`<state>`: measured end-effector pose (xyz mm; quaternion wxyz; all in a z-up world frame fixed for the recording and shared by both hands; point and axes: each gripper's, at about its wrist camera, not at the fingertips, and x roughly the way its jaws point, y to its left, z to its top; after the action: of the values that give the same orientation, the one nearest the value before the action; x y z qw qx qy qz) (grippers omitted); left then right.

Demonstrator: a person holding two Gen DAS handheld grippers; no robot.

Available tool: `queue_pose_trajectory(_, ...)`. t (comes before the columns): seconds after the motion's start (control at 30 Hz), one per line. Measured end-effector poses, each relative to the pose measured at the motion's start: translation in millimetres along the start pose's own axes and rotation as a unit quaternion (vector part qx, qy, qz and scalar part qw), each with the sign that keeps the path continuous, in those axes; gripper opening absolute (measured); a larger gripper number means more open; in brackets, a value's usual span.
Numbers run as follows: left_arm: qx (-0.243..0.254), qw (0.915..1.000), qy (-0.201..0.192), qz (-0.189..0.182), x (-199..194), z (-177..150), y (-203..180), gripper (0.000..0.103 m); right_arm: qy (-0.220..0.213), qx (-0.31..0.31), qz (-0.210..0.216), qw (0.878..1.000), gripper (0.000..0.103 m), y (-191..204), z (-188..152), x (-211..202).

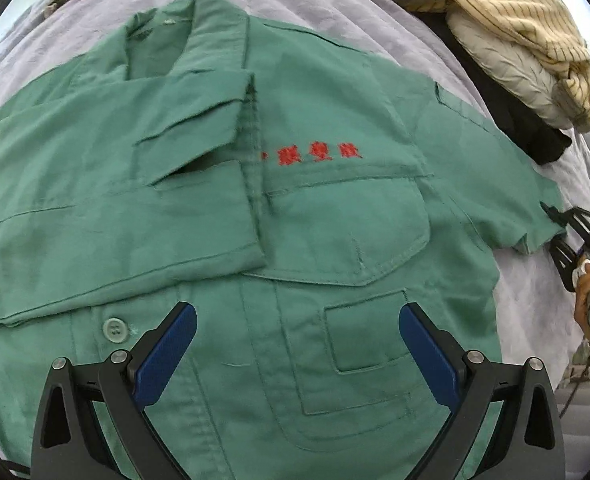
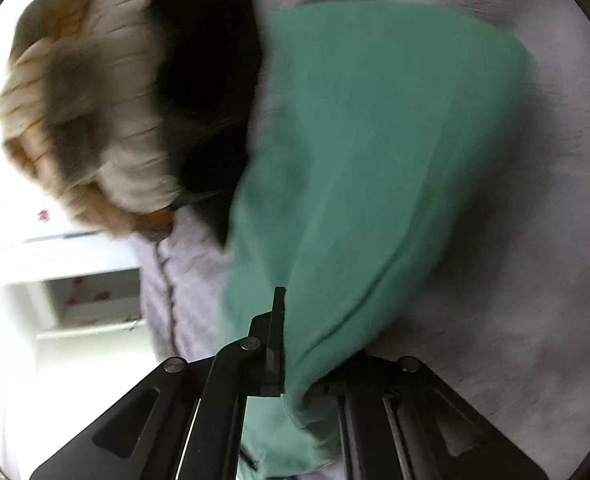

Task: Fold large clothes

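Observation:
A green work jacket [image 1: 315, 208] with red embroidered characters lies front up on a lavender quilted cover [image 1: 335, 8]. One sleeve [image 1: 115, 208] is folded across its chest. My left gripper [image 1: 297, 344] hovers open above the jacket's lower front pocket, blue pads [image 1: 167, 352] wide apart and nothing between them. At the right edge a hand holds my right gripper [image 1: 555, 232] at the end of the other sleeve [image 1: 507, 200]. In the blurred right wrist view, the right gripper [image 2: 289, 320] is shut on that green sleeve [image 2: 355, 160], whose cloth bunches between the fingers and hides one of them.
A pile of other clothes sits beside the jacket: a cream striped garment [image 1: 507, 12], a beige one [image 1: 503, 68] and a black one [image 1: 535, 136]. The right wrist view shows the same pile [image 2: 95, 100]. White furniture [image 2: 75, 292] stands past the cover's edge.

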<state>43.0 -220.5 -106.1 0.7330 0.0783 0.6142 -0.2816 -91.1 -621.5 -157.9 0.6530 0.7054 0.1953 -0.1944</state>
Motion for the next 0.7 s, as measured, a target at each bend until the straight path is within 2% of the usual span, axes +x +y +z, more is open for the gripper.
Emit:
queue_pose_trajectory(0.17, -0.018, 0.9996, -0.016, 0.014, -13, -1, 24, 0.101, 0.048, -0.118, 0.03, 0.991, 0.004, 77, -39, 17)
queue_pose_trajectory(0.23, -0.018, 0.9988, -0.032, 0.033, -20, 0, 37, 0.101, 0.07, -0.163, 0.043, 0.983, 0.004, 109, -63, 30)
queue_pose_trajectory(0.33, -0.023, 0.997, -0.052, 0.052, -32, 0, 59, 0.101, 0.108, -0.248, 0.055, 0.961, 0.004, 161, -115, 55)
queue_pose_trajectory(0.43, -0.036, 0.9945, -0.07, 0.069, -44, -2, 86, 0.101, 0.146, -0.362, 0.039, 0.92, 0.004, 210, -190, 90)
queue_pose_trajectory(0.5, -0.049, 0.9921, -0.081, 0.082, -53, -5, 108, 0.101, 0.181, -0.437, 0.017, 0.881, 0.004, 229, -255, 121)
queue_pose_trajectory(0.6, -0.074, 0.9879, -0.094, 0.099, -62, -8, 138, 0.101, 0.238, -0.497, -0.025, 0.834, 0.004, 218, -340, 167)
queue_pose_trajectory(0.67, -0.094, 0.9843, -0.099, 0.112, -64, -12, 159, 0.101, 0.268, -0.509, -0.059, 0.816, 0.006, 199, -376, 195)
queue_pose_trajectory(0.7, -0.102, 0.9827, -0.1, 0.118, -65, -15, 169, 0.101, 0.279, -0.513, -0.101, 0.805, 0.009, 181, -394, 215)
